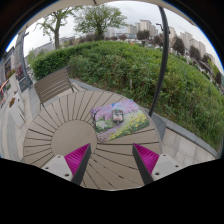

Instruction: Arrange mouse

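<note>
Ahead, one mouse [118, 116] lies on one mousepad [120, 120]; claw [111, 158] open, empty.

One view only, from a wide-angle camera riding on the gripper [112, 163], looking forward along its two fingers and tilted down at a round slatted table [60, 125]. It sits fairly high above the tabletop and takes in most of it. The pads [76, 157] show at the near edge, the mat [120, 118] lies beyond them, farther across the table. The view faces outward over the table toward a hedge [140, 70], with a bench [52, 85] to one side, and trees [95, 18] and buildings [150, 28] far behind
</note>
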